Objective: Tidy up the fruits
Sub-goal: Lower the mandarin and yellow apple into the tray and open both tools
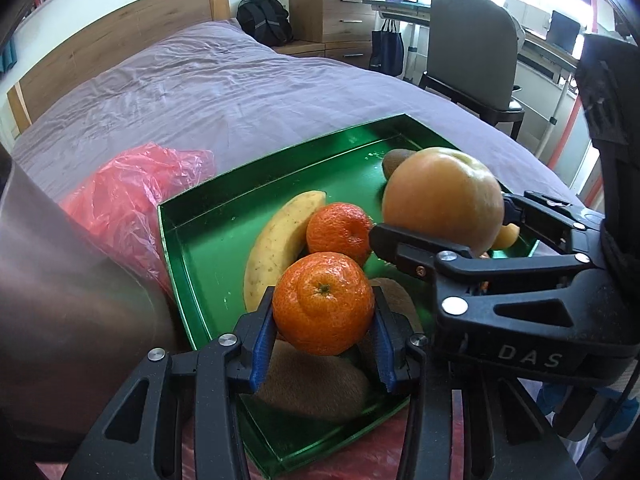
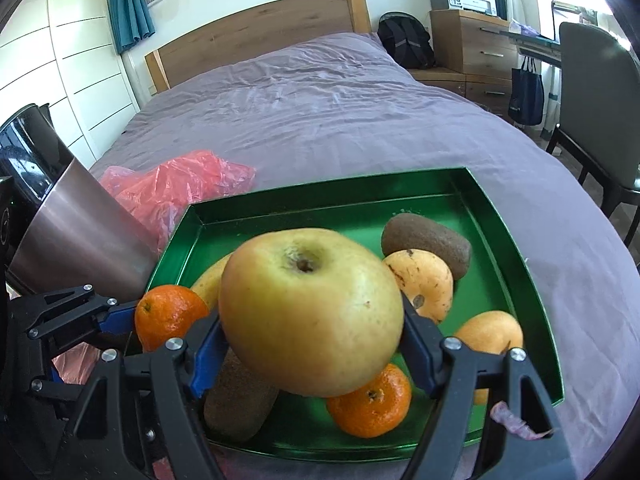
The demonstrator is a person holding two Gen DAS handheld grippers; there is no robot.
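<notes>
Looking along the left gripper (image 1: 323, 312), its blue pads pinch a mandarin (image 1: 322, 303) by its sides, stem facing the camera, raised above the green tray (image 1: 192, 236) where a banana (image 1: 276, 236), a second mandarin (image 1: 340, 232) and kiwis already lie, probably so it can be set down among them. From the right wrist, the right gripper (image 2: 310, 340) clamps a big apple (image 2: 311, 312) at its widest girth, angled downward over the same tray.
</notes>
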